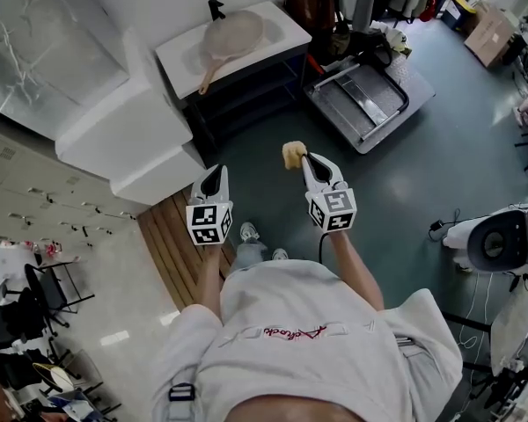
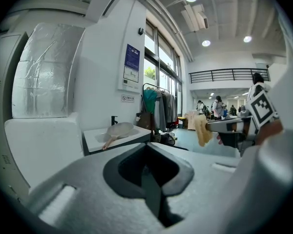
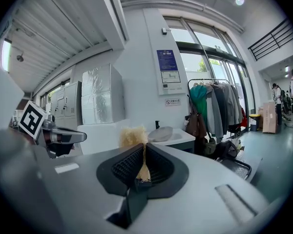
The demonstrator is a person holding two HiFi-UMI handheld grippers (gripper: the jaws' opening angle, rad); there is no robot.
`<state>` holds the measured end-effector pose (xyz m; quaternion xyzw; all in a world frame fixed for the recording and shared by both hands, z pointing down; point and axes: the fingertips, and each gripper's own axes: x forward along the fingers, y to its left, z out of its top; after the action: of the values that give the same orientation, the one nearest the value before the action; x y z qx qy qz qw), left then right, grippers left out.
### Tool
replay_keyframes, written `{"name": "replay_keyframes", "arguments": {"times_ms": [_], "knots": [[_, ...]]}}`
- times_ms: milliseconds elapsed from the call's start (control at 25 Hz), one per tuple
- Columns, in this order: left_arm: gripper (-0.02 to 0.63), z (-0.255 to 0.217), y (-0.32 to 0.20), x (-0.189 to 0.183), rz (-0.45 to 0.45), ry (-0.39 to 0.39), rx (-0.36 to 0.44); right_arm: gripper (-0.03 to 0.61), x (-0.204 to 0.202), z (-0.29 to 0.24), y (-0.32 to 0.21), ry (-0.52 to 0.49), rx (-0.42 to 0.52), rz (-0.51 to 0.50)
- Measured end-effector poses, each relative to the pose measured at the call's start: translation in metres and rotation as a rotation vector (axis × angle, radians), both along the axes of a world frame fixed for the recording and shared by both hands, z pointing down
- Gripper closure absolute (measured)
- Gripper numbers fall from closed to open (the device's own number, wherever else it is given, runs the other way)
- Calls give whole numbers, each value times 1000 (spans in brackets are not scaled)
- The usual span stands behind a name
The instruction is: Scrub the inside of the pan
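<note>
1. Gripper on the left [image 1: 213, 185]: was shut tight, held nothing. Best to walk closer, then open it and hold the handle [image 1: 208, 77] still.
2. Pan [image 1: 231, 35]: lay well ahead on the white counter [image 1: 280, 26], not reached yet. Looked pale and round, with a long wooden handle. Could not tell which way up.
3. Sponge [image 1: 293, 154]: yellow, was pinched in the right gripper [image 1: 306, 161], ready to rub round inside the pan.

Pan [image 1: 231, 35] lies on the counter [image 1: 286, 26], faucet [image 1: 216, 9] behind it — both well ahead of the grippers. Metal tray [image 1: 361, 99] on the floor just right of the counter. Sponge [image 1: 293, 155] sits between the right gripper's [image 1: 307, 159] jaws; left gripper [image 1: 214, 174] is beside it, on its left.
</note>
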<state>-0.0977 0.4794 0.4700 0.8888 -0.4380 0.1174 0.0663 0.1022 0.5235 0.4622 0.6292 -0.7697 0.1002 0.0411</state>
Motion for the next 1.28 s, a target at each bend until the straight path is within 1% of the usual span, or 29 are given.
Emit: {"name": "replay_keyframes", "arguments": {"times_ms": [200,480,840,1040,1280], "knots": [[614,1,-19,-2,-7,4,-1,555,-1,4,-20,2,-8,-5],[614,13,-69,1,2,20,-21,555,-1,12,-65,19,-29,3],[614,14,-164,8,39,40,-30,555,6,10,-154,47,-44,37],[614,4,-218,4,58,50,-21,555,0,-1,-202,64,-36,50],[614,-5,-271,0,82,54,-4,555,-7,-10,-252,72,-25,67]]}}
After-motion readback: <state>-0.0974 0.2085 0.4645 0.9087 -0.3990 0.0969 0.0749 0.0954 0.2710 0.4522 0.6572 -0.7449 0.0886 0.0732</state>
